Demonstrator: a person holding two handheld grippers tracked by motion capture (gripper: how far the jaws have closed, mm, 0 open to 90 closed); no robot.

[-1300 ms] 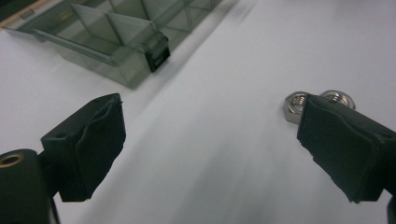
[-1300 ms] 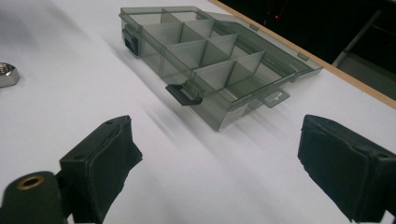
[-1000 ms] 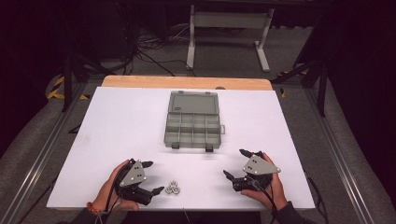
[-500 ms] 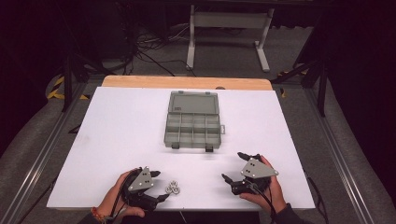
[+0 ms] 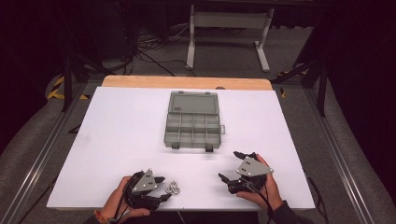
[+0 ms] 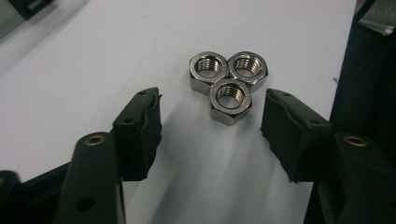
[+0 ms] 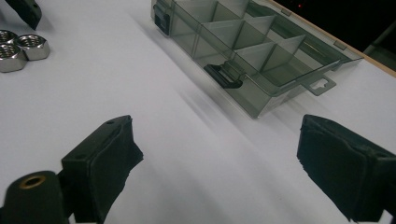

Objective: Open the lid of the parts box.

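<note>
Three steel hex nuts (image 6: pixel 228 79) lie touching in a cluster on the white table, near its front edge (image 5: pixel 173 187). My left gripper (image 5: pixel 164 188) rests on the table just left of them, jaws pointing at the cluster. Its jaws (image 6: pixel 210 116) have just been closing and stand partly open. The nearest nut sits between the pads, and neither pad touches it. My right gripper (image 5: pixel 230 165) lies at the front right, open and empty (image 7: pixel 217 154), aimed towards the grey compartment box (image 5: pixel 192 123).
The translucent grey box (image 7: pixel 243 51) lies open at the table's middle, with its lid laid back and its several compartments bare. Two black latches sit on its near side. The white table top (image 5: pixel 116 140) ends in a wooden strip at the far edge.
The left gripper's jaws have narrowed around the nut cluster and the hand has edged slightly towards it. The right gripper has barely shifted.
</note>
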